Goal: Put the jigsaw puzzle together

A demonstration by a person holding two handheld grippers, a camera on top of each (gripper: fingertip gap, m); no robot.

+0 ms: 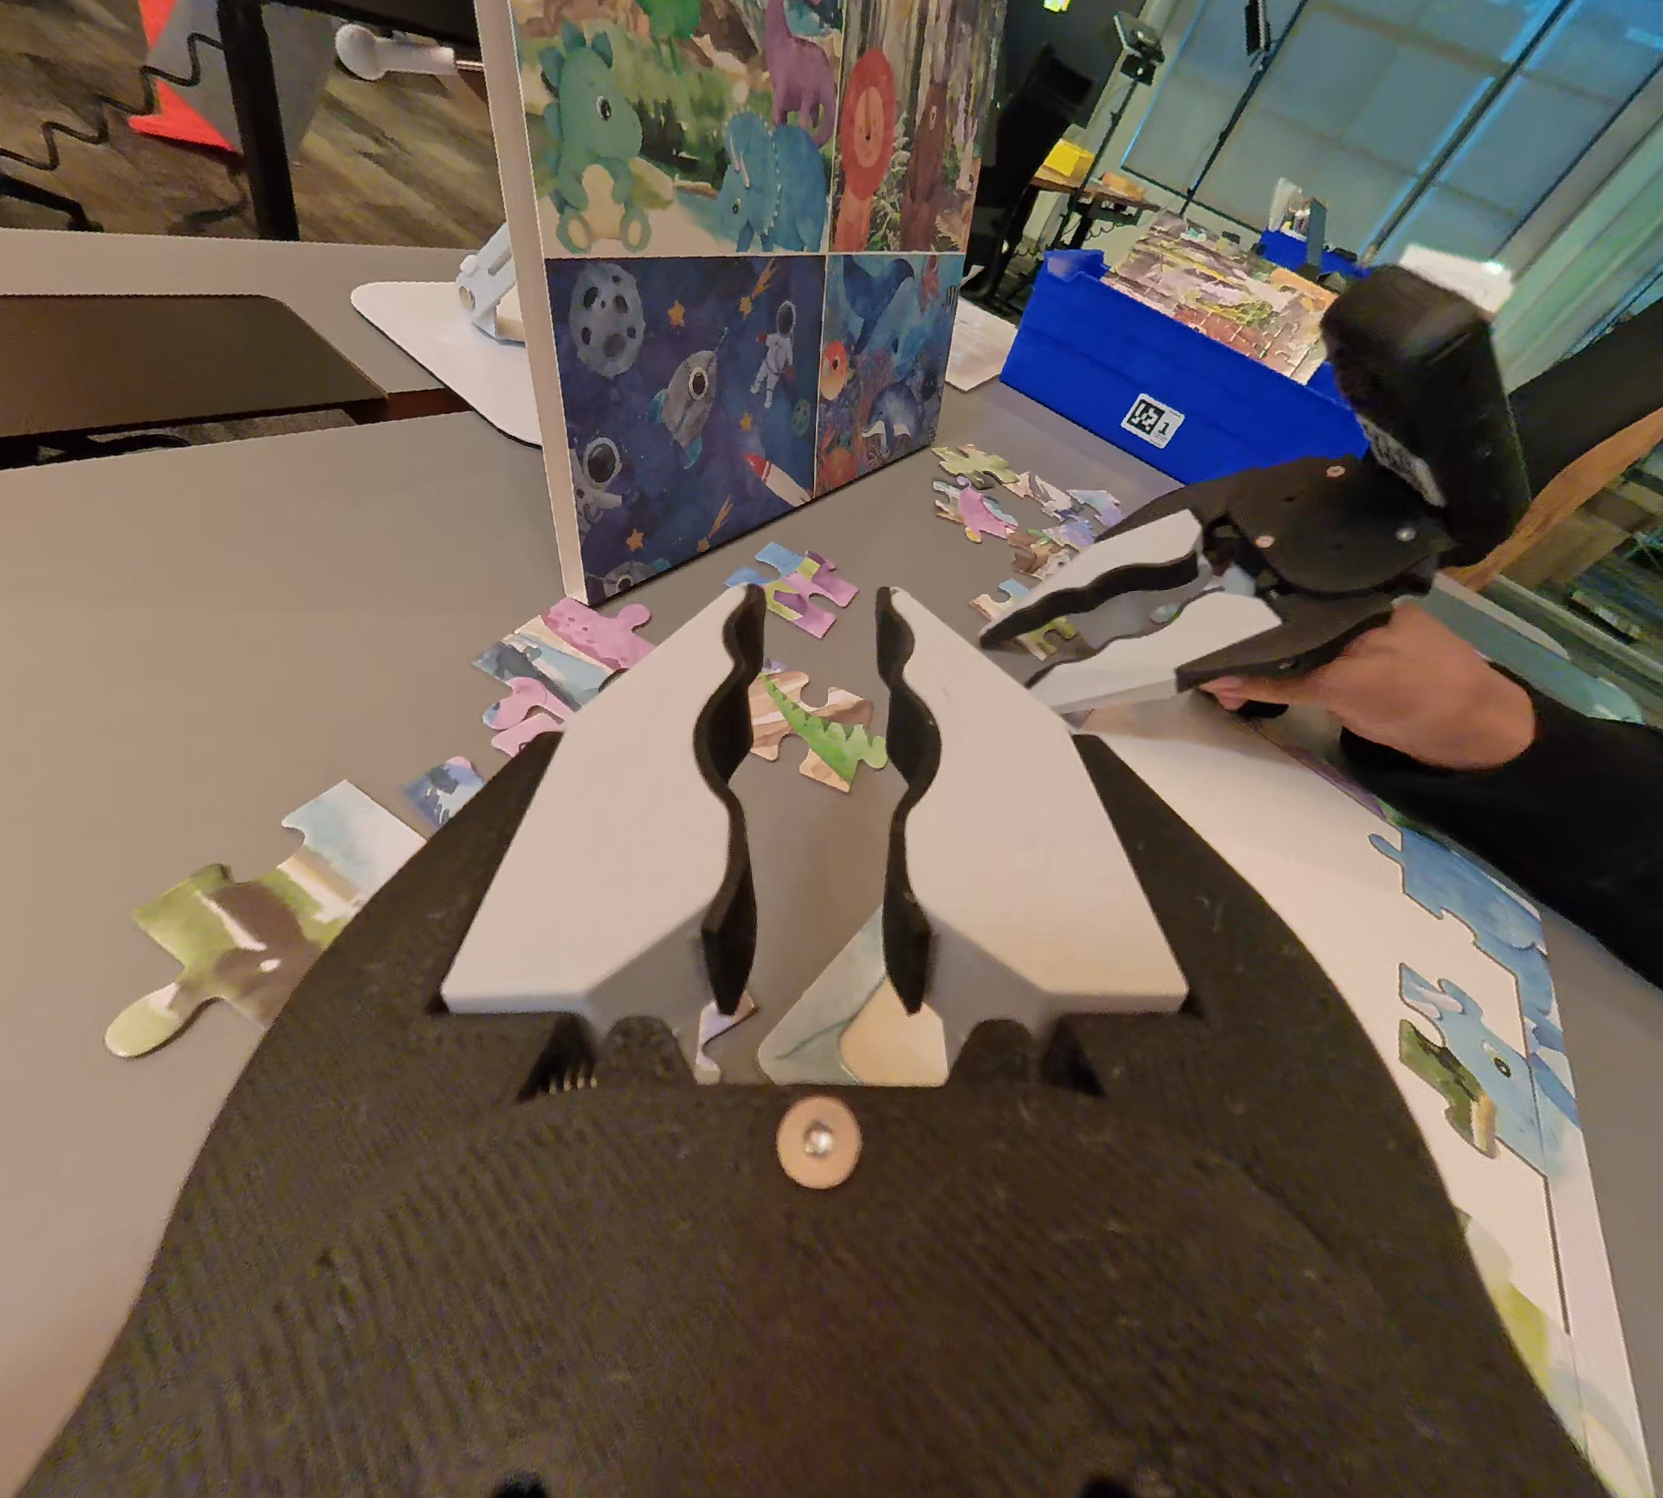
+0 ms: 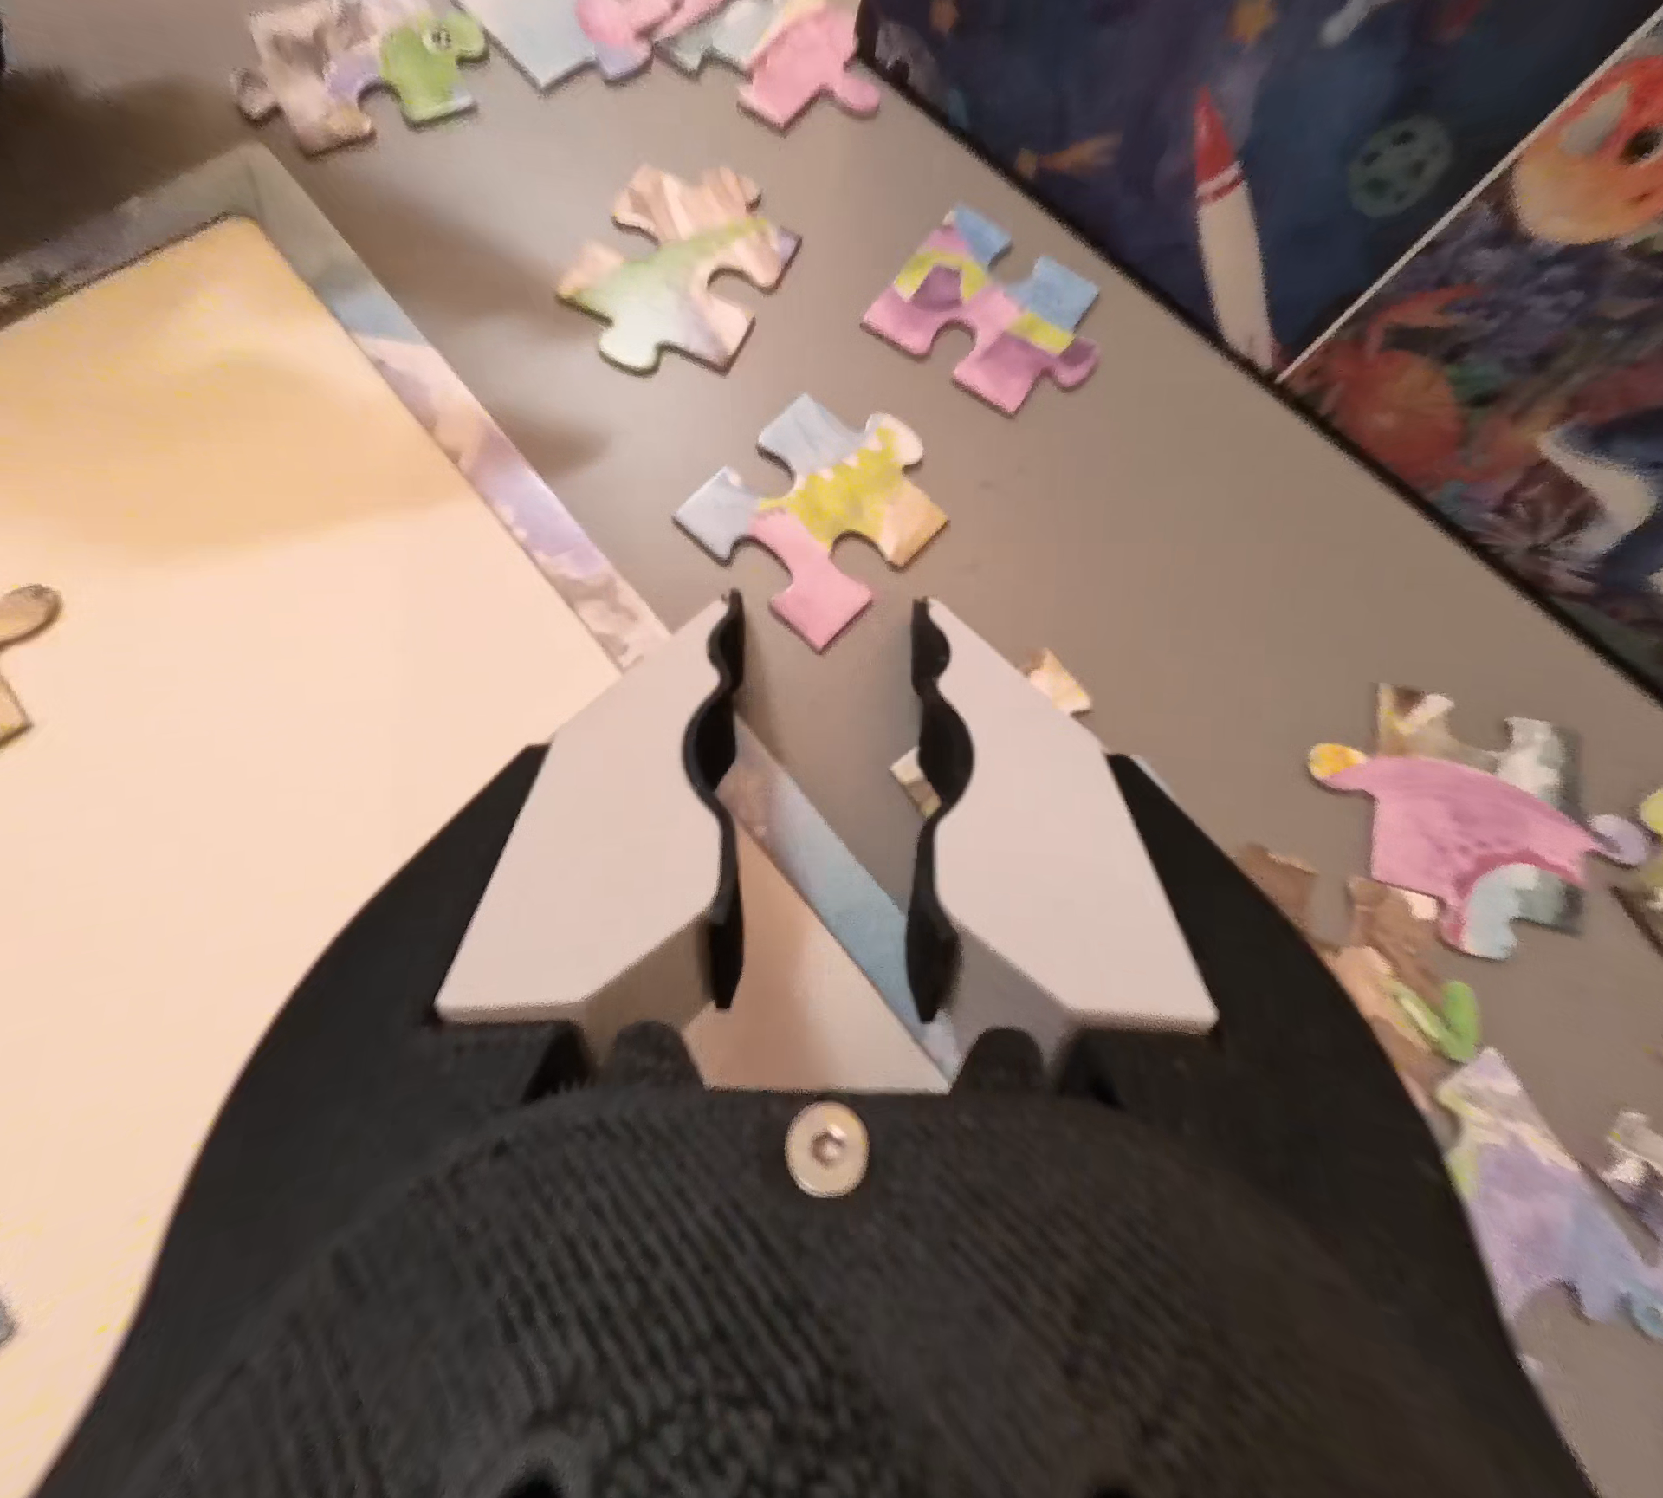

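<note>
Both tongs hang spread and empty: our left gripper (image 1: 819, 600) above a green-dinosaur piece (image 1: 814, 726), our right gripper (image 2: 823, 613) just short of a blue, yellow and pink piece (image 2: 810, 514). Loose pieces lie scattered on the grey table (image 2: 1125, 555) between the puzzle tray (image 2: 225, 555) and the upright reference picture (image 1: 720, 195). We judge each piece thin, light, stiff card lying flat; we would pinch across opposite edges, tipping one edge up first.
</note>
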